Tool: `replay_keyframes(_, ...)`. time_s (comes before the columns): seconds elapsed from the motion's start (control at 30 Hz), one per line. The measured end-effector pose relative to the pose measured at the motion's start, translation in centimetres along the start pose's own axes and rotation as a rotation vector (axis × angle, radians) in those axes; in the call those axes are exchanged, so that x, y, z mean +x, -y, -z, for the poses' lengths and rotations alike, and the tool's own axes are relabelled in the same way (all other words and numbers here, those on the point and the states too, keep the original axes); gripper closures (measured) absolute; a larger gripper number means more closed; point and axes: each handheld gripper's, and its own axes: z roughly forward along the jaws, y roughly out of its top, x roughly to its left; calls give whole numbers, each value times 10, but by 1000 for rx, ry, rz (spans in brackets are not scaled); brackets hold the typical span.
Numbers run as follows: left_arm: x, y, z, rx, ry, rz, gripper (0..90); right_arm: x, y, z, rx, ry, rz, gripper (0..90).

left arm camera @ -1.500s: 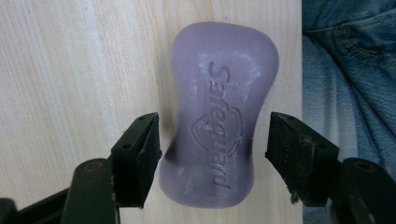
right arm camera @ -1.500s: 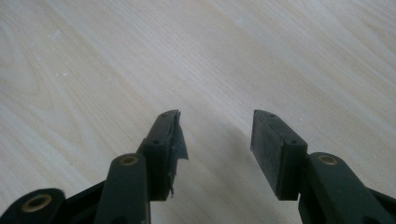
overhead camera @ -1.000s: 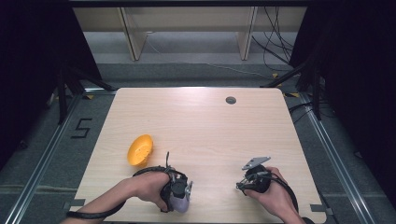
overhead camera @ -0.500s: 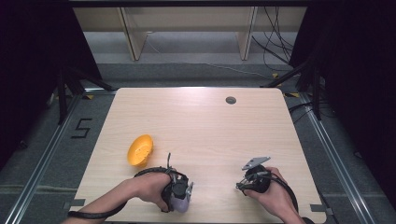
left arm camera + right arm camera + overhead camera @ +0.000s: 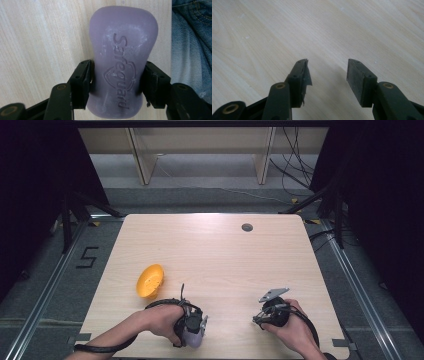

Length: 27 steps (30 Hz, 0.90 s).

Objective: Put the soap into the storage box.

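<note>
Closing on the purple soap bar (image 5: 123,62): left hand-held gripper (image 5: 117,83) has its jaws just drawn in, and both pads (image 5: 83,80) now sit against the bar's long sides, so I read it as gripping the soap. The bar lies flat on the counter (image 5: 215,250) at the near edge, right by the person's jeans (image 5: 191,37); in the high view it shows as a pale lilac lump under the left hand (image 5: 160,322). Right hand-held gripper (image 5: 328,75) is open with nothing between the jaws, parked over bare wood at the near right. An orange bowl (image 5: 150,281) lies tipped on its side, near the left hand but not touching it.

Risks from here, as I judge them:
- soap is smooth and rounded, and the pads catch only its lower half, so it may squirt out forward if the squeeze tightens
- the grip is off-centre lengthwise, so on a lift the free end may droop and pivot
- the bar is close to the counter edge, so a slip toward the person drops it off
- one right pad looks torn at the tip, giving poor hold if that side takes over
</note>
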Motion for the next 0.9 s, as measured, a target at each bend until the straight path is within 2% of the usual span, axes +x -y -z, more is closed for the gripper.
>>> replay_keyframes(0.13,-2,0,0,-7,-14,18,460,0,0,0,2,-1,-4,517)
replay_keyframes(0.37,-4,3,0,-39,-3,73,471,0,0,0,1,-2,-2,517)
replay_keyframes(0.57,-5,4,0,-37,-1,89,476,0,0,1,2,-3,-3,517)
replay_keyframes(0.9,-8,8,5,-84,-10,137,481,0,0,0,1,0,-3,517)
